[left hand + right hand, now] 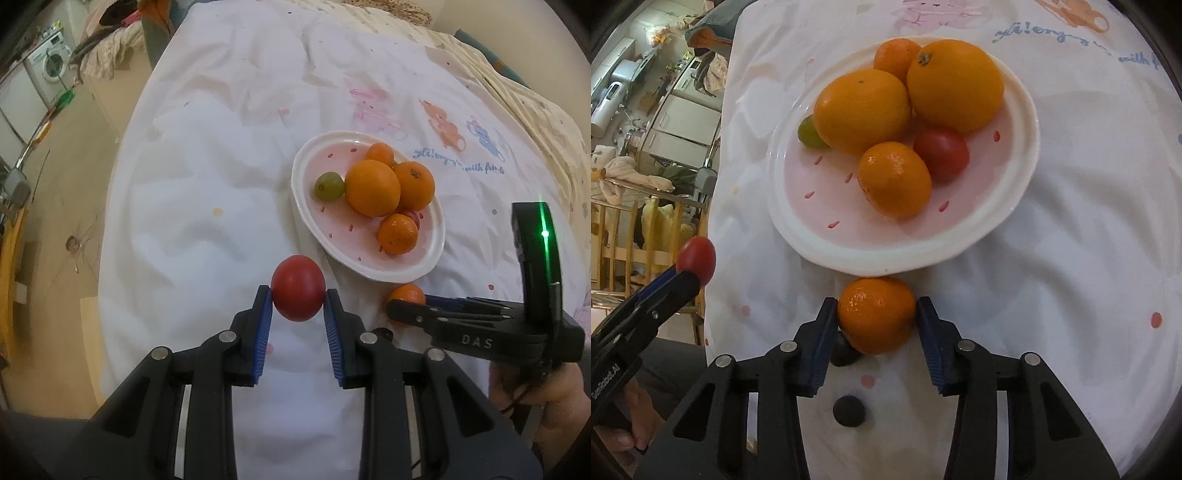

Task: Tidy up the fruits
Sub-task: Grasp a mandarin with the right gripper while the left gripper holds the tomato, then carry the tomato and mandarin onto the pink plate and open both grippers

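Left gripper (pixel 298 295): pads are pinched on a small red tomato (pixel 298 288), which is held clear of the white cloth (pixel 207 229), below and left of the plate (pixel 436 254) as the left wrist view frames it. The same tomato is seen at the left edge of the right wrist view, gripped at the tip of the other tool.

Right gripper (pixel 877 314): jaws are set on either side of a small mandarin (pixel 876 314) lying on the cloth just beside the plate's near rim. The left pad is seen against the peel; contact on the right pad looks likely, though a sliver of gap cannot be ruled out from this angle. A grip on the mandarin is judged to be made or all but made.

Plate contents: two large oranges (pixel 862 109), two smaller mandarins, a second red tomato (pixel 942 153) and a green grape-like fruit (pixel 810 134), crowded toward the far and right side.

Key relation: the plate lies straight ahead of the right gripper, directly beyond the mandarin, with bare pink surface at its near-left part. The mandarin is round, so no long axis needs to be matched. The right hand is the nearer to the rim; the left must travel up and to the right across the cloth.

Two dark round objects (pixel 849 410) are noted on the cloth under the right gripper; they cannot be identified.
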`<state>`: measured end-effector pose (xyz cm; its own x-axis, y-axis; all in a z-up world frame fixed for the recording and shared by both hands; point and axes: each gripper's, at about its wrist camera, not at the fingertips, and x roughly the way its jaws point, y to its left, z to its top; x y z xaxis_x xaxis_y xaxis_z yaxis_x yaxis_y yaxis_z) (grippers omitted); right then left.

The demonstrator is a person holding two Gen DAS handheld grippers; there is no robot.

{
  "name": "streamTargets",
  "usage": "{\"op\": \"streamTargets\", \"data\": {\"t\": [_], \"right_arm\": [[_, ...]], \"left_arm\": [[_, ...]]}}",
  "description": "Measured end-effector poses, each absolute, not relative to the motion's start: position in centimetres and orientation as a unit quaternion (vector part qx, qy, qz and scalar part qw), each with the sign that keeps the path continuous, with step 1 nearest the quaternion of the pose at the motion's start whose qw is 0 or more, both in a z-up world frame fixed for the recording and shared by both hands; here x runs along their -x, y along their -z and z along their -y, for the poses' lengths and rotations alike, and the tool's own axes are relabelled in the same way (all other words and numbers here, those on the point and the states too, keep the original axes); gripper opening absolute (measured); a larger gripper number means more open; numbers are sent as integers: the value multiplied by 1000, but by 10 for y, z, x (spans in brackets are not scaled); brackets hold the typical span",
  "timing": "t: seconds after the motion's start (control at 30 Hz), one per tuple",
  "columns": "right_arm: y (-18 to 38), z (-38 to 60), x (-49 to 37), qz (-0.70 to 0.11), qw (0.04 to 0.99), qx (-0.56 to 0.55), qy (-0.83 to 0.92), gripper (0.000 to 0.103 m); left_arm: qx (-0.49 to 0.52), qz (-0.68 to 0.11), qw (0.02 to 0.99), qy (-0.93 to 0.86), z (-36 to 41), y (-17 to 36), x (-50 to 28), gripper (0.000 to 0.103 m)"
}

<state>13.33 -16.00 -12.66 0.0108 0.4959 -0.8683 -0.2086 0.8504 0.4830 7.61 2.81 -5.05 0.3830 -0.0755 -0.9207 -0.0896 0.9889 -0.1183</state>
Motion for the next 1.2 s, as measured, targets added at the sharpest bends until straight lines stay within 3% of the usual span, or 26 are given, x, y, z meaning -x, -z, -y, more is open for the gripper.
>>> {"op": "streamTargets", "data": {"t": [0.3,0.7,1.2], "right_arm": [[97,196,-112,-637,721,-140,-235,45],[34,293,-101,-541,788,-238,-173,45],[-3,265,-148,-487,812,-232,-221,45]], "left_arm": [[72,-555,829,-12,-28,55,-77,24],[81,-528,845,24,-12,37,-73,25],[53,-509,857,52,4,2,-92,25]]}}
